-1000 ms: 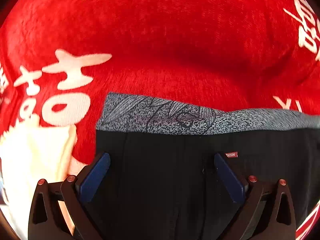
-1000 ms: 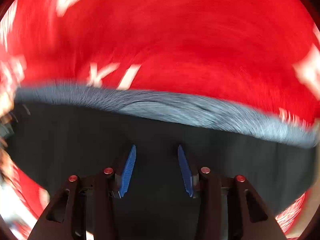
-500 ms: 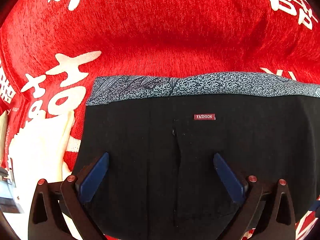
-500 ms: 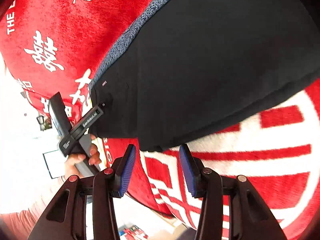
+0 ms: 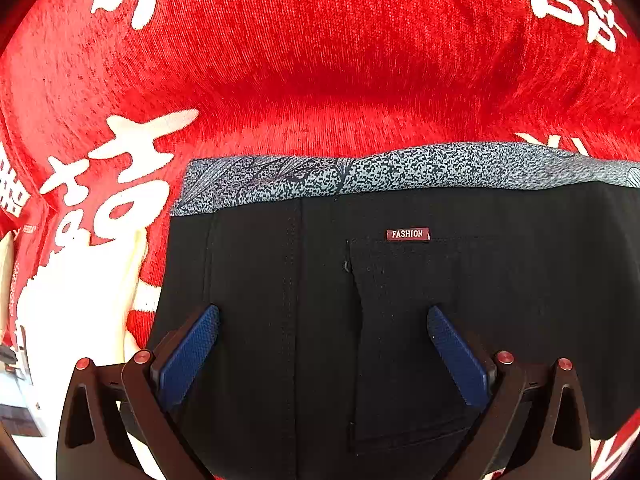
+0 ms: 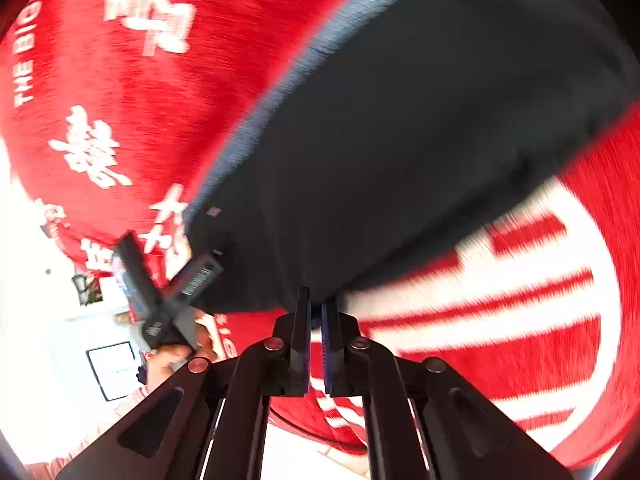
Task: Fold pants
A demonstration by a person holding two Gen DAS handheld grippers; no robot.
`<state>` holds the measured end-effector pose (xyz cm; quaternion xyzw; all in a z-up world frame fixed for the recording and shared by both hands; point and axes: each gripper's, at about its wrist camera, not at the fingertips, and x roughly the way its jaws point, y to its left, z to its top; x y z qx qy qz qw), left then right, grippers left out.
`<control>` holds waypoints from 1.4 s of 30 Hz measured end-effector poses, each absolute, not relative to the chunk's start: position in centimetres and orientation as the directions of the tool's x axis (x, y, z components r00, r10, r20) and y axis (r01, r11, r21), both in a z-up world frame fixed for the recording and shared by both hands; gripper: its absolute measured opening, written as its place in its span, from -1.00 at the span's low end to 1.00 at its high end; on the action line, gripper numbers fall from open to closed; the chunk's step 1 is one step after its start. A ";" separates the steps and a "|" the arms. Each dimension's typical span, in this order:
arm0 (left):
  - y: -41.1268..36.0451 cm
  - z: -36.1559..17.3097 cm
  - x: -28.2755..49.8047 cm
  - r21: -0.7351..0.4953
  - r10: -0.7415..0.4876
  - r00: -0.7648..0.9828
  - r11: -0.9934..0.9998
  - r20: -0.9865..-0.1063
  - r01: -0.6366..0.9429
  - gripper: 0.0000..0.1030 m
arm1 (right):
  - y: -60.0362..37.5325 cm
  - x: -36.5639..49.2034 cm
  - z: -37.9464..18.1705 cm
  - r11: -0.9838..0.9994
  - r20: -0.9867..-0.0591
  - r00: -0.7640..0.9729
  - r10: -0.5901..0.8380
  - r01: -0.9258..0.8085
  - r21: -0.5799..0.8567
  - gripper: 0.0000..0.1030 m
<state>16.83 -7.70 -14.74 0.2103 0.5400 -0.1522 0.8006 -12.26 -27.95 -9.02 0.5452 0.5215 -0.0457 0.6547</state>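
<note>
Black pants with a grey patterned waistband and a small "FASHION" label lie flat on a red cloth. My left gripper is open, its blue pads spread over the pants below the waistband. In the right wrist view the pants stretch across the cloth, and my right gripper is shut on their near edge. The left gripper's body shows at the pants' left end in a hand.
The red cloth with white characters covers the table. A cream cloth lies at the left of the pants. The table's edge and a bright floor show at lower left in the right wrist view.
My right gripper has swung round to the pants' near edge and closed on it. My left gripper has stayed open, drawing back slightly over the pants below the waistband.
</note>
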 end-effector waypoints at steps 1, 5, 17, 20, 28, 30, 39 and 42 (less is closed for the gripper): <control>-7.8 -14.7 16.7 0.178 -0.011 0.374 0.867 -0.927 0.466 1.00 | -27.9 -12.8 -10.1 0.392 -0.745 0.425 0.514 0.656 0.645 -0.95; -8.8 -13.8 16.7 0.187 0.042 0.315 0.875 -0.948 0.447 1.00 | -28.4 -14.2 -9.7 0.464 -0.797 0.334 0.503 0.675 0.575 -0.89; -23.3 -11.9 11.5 -0.014 -0.165 0.261 0.868 -0.951 0.496 1.00 | -38.2 -5.9 -3.6 0.834 -0.932 0.342 0.118 0.476 0.280 -0.56; -25.5 -13.8 13.0 0.005 -0.118 0.252 0.899 -0.960 0.438 1.00 | -40.0 -3.5 -5.3 0.829 -0.931 0.345 0.123 0.479 0.287 -0.56; -24.6 -16.1 13.4 -0.080 -0.167 0.216 0.929 -0.962 0.360 1.00 | -46.8 -4.3 -7.1 0.848 -0.947 0.312 -0.079 0.521 0.101 -0.69; -25.1 -16.0 12.9 -0.054 -0.150 0.232 0.926 -0.961 0.374 1.00 | -51.5 -6.4 -7.5 0.806 -0.955 0.263 -0.135 0.590 0.049 -0.69; -30.2 -10.1 9.7 0.012 -0.117 0.275 0.905 -0.954 0.426 1.00 | -61.7 -17.5 -4.0 0.585 -0.965 0.181 -0.189 0.810 0.037 -0.40; -34.1 -9.0 6.3 0.020 -0.138 0.275 0.864 -0.951 0.503 1.00 | -60.1 -19.7 -4.6 0.596 -0.960 0.189 -0.206 0.802 0.030 0.01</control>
